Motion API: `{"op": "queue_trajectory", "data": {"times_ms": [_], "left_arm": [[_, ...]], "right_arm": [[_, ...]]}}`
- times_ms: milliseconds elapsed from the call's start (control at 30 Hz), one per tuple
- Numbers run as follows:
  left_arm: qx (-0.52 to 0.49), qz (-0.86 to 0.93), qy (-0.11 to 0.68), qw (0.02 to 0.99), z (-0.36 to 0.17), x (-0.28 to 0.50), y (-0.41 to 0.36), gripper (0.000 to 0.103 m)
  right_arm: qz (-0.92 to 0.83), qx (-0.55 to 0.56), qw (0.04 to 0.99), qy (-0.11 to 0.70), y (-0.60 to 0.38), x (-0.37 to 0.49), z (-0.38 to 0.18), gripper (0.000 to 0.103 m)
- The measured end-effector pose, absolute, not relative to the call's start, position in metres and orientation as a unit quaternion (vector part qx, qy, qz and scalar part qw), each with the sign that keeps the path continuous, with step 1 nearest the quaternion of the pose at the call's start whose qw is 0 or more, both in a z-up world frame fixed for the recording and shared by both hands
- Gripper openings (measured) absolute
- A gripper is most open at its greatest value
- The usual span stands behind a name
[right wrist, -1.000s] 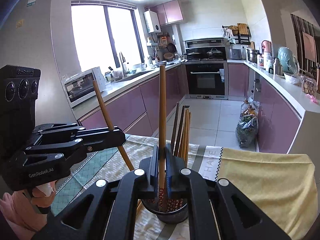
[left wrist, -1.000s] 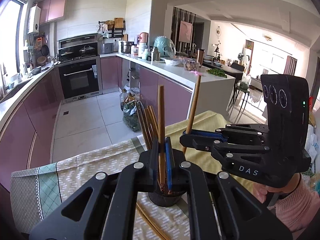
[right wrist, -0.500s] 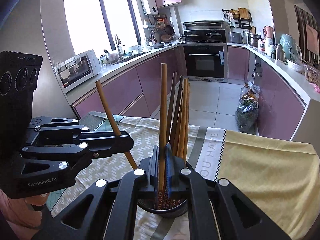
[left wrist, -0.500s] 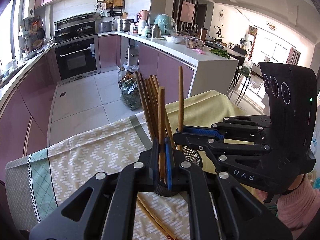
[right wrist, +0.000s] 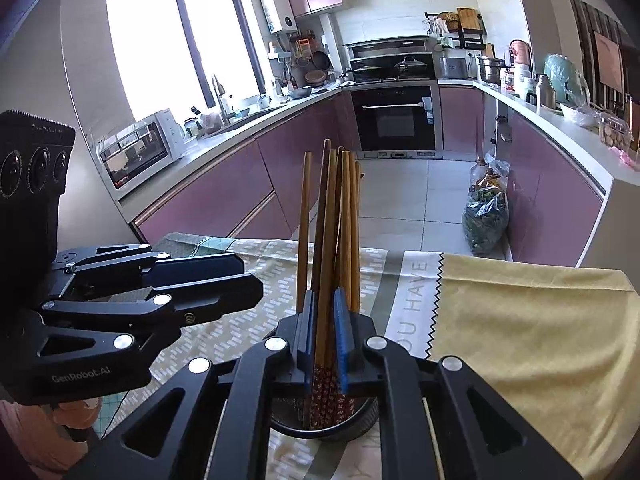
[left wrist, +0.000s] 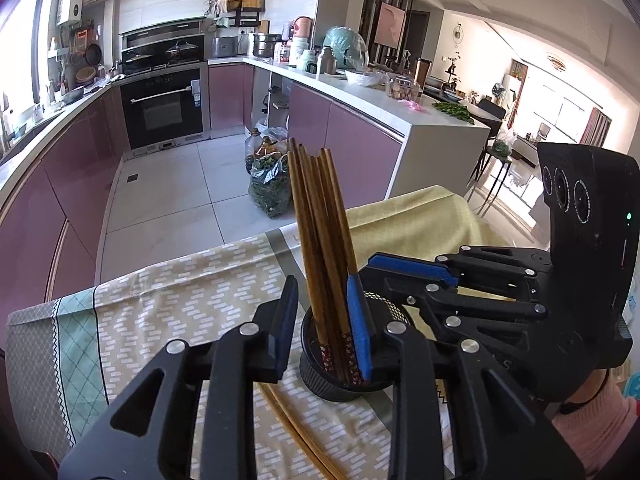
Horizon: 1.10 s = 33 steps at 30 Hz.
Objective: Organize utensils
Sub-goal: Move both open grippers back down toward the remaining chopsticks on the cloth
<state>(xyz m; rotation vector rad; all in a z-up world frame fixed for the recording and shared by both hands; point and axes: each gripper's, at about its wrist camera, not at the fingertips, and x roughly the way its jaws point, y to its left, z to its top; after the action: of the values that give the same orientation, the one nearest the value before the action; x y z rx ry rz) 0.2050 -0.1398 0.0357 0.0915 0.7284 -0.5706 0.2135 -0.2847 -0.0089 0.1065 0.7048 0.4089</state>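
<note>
Opening left tool [left wrist: 322, 320] jaws, chopstick released into holder [left wrist: 340, 376], bundle [left wrist: 320, 232] fuller.

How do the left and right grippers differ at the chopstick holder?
The left gripper has jaws that have just been opening and stand apart; the right gripper has jaws nearly shut. The left gripper's pads clear the chopstick bundle; the right gripper pinches one chopstick. Both sit over the black holder.
</note>
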Motion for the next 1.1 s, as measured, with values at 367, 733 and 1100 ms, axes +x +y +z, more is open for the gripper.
{"op": "queue_trajectory", "data": {"times_ms": [367, 733, 1100], "left_arm": [[0.024, -0.253, 0.297, 0.920, 0.032, 0.155, -0.096, 0.040], [0.011, -0.214, 0.319, 0.923, -0.010, 0.115, -0.056, 0.066], [0.030, -0.206, 0.416, 0.885, -0.088, 0.113, -0.062, 0.066]], "right_arm": [[0.256, 0.050, 0.912, 0.317, -0.277, 0.161, 0.000, 0.024], [0.291, 0.054, 0.883, 0.365, -0.256, 0.131, -0.043, 0.031], [0.273, 0.084, 0.868, 0.407, -0.262, 0.124, -0.080, 0.034]]}}
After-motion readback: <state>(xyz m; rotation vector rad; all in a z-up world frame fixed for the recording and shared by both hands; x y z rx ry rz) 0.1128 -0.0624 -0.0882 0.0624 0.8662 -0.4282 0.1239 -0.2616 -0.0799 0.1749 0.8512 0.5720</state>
